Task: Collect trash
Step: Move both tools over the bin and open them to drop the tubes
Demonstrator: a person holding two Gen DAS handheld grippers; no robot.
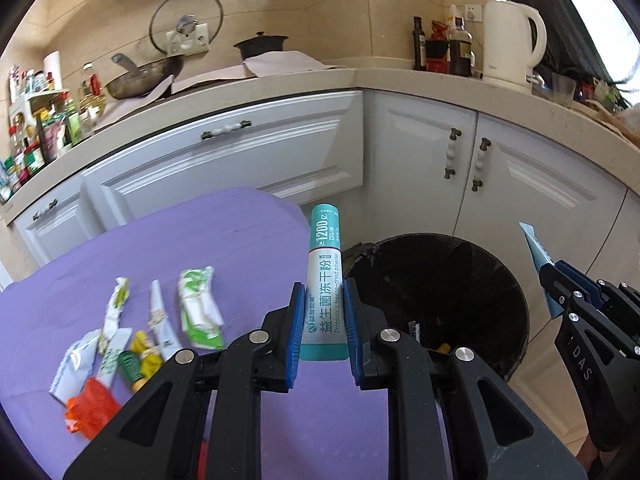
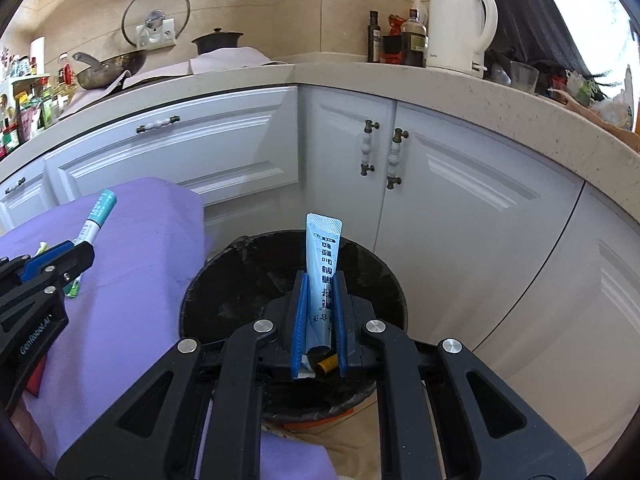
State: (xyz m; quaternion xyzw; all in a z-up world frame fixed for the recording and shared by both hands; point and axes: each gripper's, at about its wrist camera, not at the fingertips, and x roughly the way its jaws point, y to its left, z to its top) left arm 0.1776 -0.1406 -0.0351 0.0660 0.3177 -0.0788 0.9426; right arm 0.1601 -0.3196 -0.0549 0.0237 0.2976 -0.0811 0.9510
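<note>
Left tool (image 1: 322, 308) pinches a teal-and-white probiotics sachet (image 1: 323, 280), upright, at the purple tabletop (image 1: 224, 236) edge beside the black-lined trash bin (image 1: 440, 280). Right tool (image 2: 320, 300) clamps a pale blue sachet (image 2: 322, 264) above the bin. Only the left view shows crumpled wrappers (image 1: 160, 320) left on the tabletop. Bin contents are dark and hard to make out.
</note>
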